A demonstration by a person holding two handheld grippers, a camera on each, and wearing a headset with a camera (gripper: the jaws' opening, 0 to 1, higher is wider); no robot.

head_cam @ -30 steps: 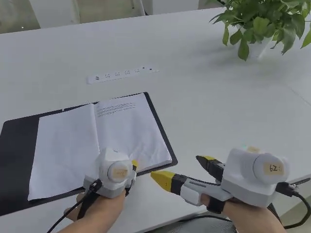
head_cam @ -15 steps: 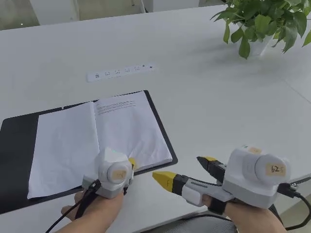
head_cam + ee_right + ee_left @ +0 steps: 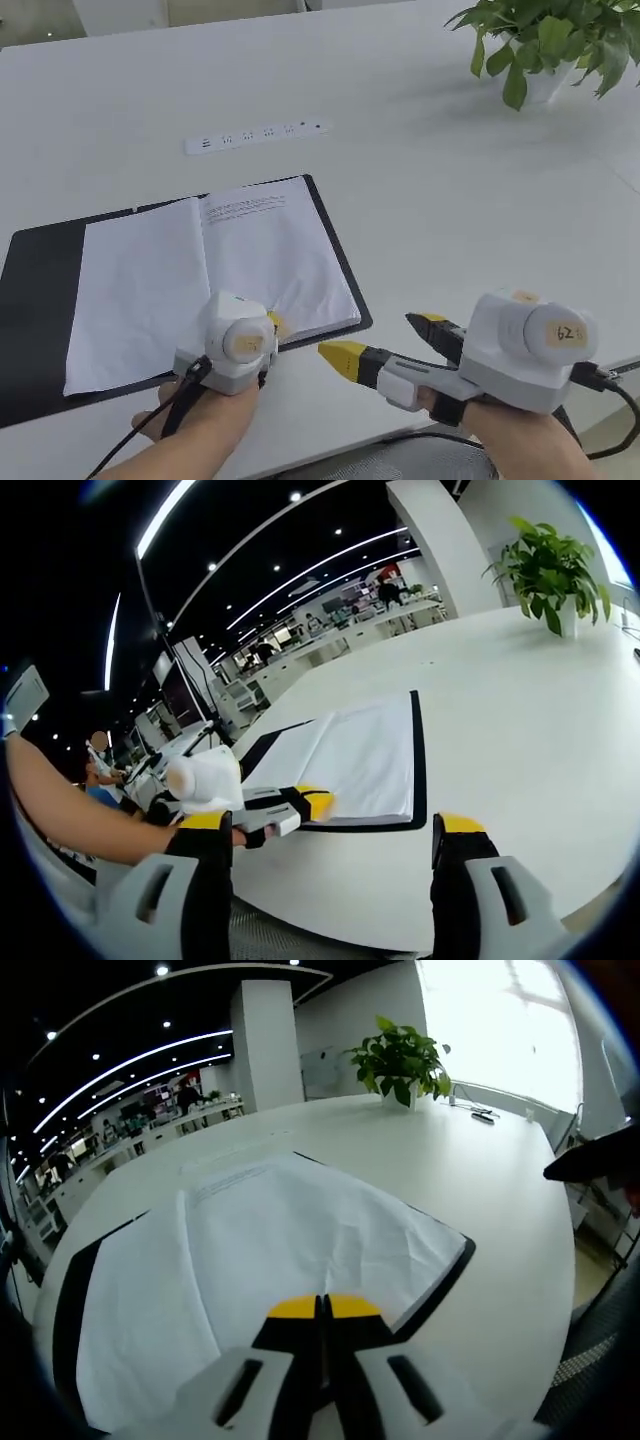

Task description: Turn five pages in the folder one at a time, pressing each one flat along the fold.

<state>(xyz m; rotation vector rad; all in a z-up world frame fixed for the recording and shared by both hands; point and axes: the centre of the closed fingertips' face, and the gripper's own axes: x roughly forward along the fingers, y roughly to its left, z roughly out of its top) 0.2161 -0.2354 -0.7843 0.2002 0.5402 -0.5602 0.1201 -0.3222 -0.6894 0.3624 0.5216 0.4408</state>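
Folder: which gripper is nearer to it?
Left. The left gripper, fingers shut, is at the near edge of the folder, over its right-hand page; the right gripper, open, is off to its right above the table.

The left gripper (image 3: 273, 325) is showing a rounded white shell with a round, pale sticker (image 3: 247, 346) on its near end, and black jaws that are ending in yellow tips. A thin black cable (image 3: 150, 430) is trailing from it on the near side. The right gripper (image 3: 378, 336) is wearing a bulkier white shell over a grey handle, and its label (image 3: 566, 336) is carrying handwritten digits. A black strap (image 3: 445, 418) is crossing the hand, and a second black lead (image 3: 615, 400) is looping off to the right.
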